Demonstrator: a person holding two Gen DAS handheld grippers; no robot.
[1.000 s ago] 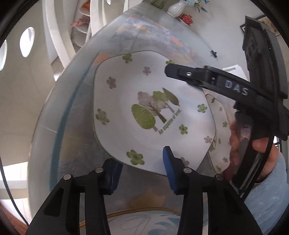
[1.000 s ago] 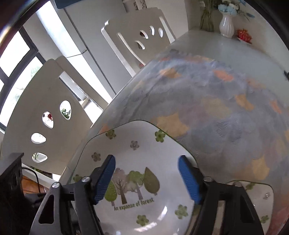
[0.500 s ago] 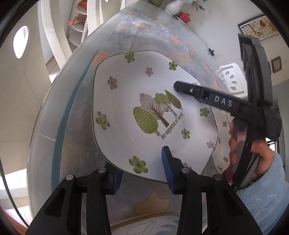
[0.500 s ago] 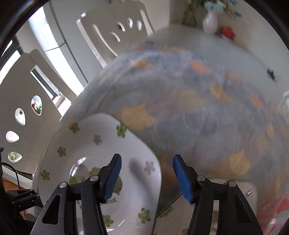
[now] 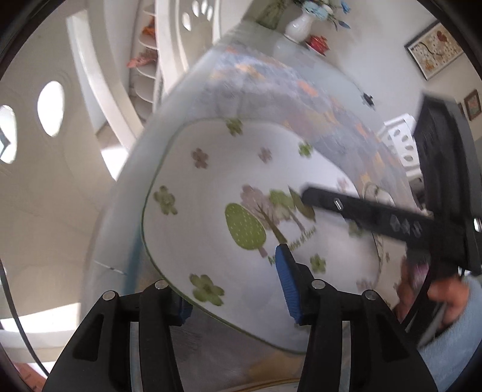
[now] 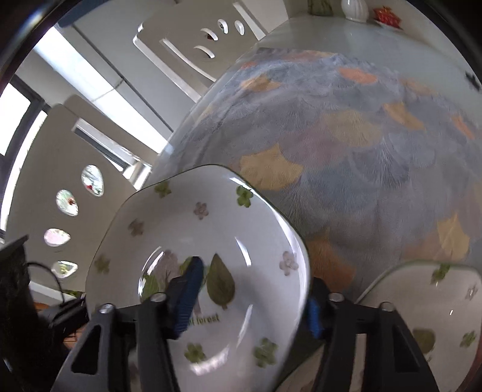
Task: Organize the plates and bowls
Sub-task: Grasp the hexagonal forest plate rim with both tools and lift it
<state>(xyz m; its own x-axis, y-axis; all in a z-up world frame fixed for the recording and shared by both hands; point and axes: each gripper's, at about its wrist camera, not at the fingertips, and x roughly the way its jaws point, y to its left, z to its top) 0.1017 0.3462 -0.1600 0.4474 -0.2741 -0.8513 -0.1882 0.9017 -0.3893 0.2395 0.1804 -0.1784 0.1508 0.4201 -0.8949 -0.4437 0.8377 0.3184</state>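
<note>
A large white plate (image 5: 217, 193) printed with trees and flowers is tilted up off the table. My left gripper (image 5: 235, 289) is open with its jaws straddling the plate's near rim, one finger above and one below. My right gripper (image 6: 250, 298) is open and straddles the same plate's (image 6: 186, 229) right rim; it reaches in over the plate from the right in the left wrist view. A second, smaller plate (image 6: 436, 304) of the same pattern lies flat on the table at the right.
The table (image 6: 361, 120) has a blue and orange leaf-pattern cloth under glass. White chairs (image 6: 186, 39) stand along its left side. A white vase (image 5: 298, 25) and a small red object (image 5: 317, 42) sit at the far end. A third plate's rim (image 5: 271, 387) shows at the bottom.
The large plate has been tipped up from lying flat. Both grippers have moved in so their jaws straddle its rim on opposite sides.
</note>
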